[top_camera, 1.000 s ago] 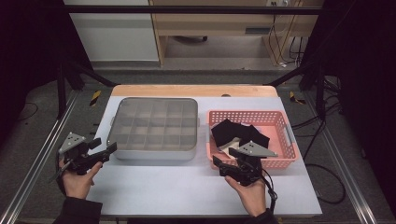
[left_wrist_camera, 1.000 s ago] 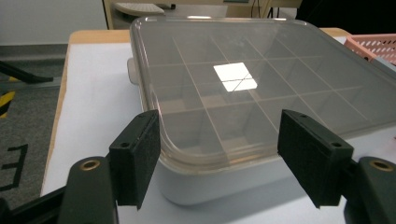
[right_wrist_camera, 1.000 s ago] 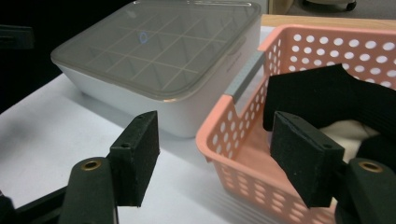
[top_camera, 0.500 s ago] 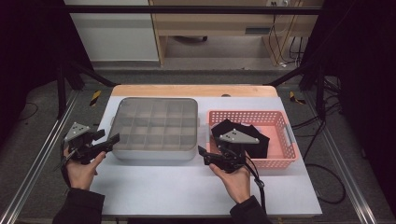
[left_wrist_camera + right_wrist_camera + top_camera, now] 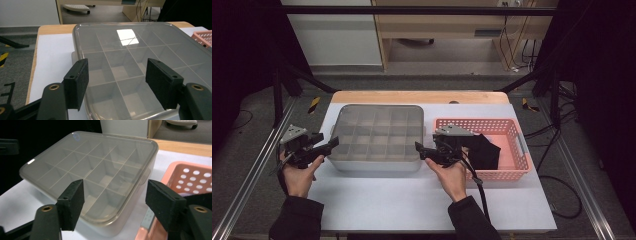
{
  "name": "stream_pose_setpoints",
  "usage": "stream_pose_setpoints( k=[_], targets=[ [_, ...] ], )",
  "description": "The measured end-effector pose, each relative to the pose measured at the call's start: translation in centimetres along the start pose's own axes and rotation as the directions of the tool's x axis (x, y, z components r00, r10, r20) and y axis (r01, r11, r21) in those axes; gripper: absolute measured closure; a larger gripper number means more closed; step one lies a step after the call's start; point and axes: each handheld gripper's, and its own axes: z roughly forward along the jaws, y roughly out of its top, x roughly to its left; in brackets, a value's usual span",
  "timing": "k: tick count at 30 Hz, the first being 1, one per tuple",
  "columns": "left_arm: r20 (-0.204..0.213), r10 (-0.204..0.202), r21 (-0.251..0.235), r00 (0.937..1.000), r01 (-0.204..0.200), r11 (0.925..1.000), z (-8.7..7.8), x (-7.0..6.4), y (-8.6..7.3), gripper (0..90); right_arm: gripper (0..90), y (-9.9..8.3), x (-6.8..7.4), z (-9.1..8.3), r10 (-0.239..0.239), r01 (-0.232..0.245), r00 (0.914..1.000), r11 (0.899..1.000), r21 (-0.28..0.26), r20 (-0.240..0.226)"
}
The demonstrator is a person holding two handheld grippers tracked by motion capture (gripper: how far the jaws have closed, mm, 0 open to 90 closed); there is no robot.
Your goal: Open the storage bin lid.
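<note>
no readable text, labels, brands or numbers on any surface, no legible signs

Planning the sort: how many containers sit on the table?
2. The lidded divider box sits centre-left between both grippers; the pink basket is at its right, holding black items. Nothing seems hidden.

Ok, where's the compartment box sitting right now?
In the high view the lidded compartment box sits left of centre on the white table, beside the pink basket, with the left gripper and right gripper open at its near corners.
</note>
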Motion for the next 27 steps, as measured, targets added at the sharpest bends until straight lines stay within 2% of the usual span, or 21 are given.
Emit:
stream_pose_setpoints(
  k=[3,7,10,15,19,27],
  targets=[
    [-0.015,-0.005,0.002,0.9999,0.005,1.0000,0.3,0.4,0.2,35.4,34.4,0.5,0.0,0.6,-0.003,0.003,1.0000,1.000,-0.012,0.002],
    [-0.031,-0.017,0.009,0.9994,0.017,0.9998,0.7,1.1,0.5,36.4,33.7,1.0,0.1,1.8,-0.004,0.003,1.0000,1.000,0.010,0.009],
    [-0.045,-0.008,0.028,0.9990,0.009,0.9996,1.3,1.3,0.6,36.7,33.4,1.3,0.1,2.7,0.007,-0.007,0.9999,1.000,0.010,0.014],
    [-0.038,-0.014,0.053,0.9992,0.016,0.9985,2.5,1.9,0.9,36.4,34.0,2.0,-0.2,4.0,0.024,-0.025,0.9989,0.999,0.031,0.041],
    [-0.031,-0.040,0.053,0.9987,0.041,0.9978,3.5,2.3,1.0,36.1,32.6,2.5,-0.3,4.9,0.040,-0.042,0.9978,0.998,0.039,0.052],
    [-0.030,-0.053,0.087,0.9981,0.056,0.9946,5.4,3.2,1.5,35.1,31.6,2.6,-0.8,6.8,0.074,-0.080,0.9945,0.993,0.082,0.074]
  ],
)
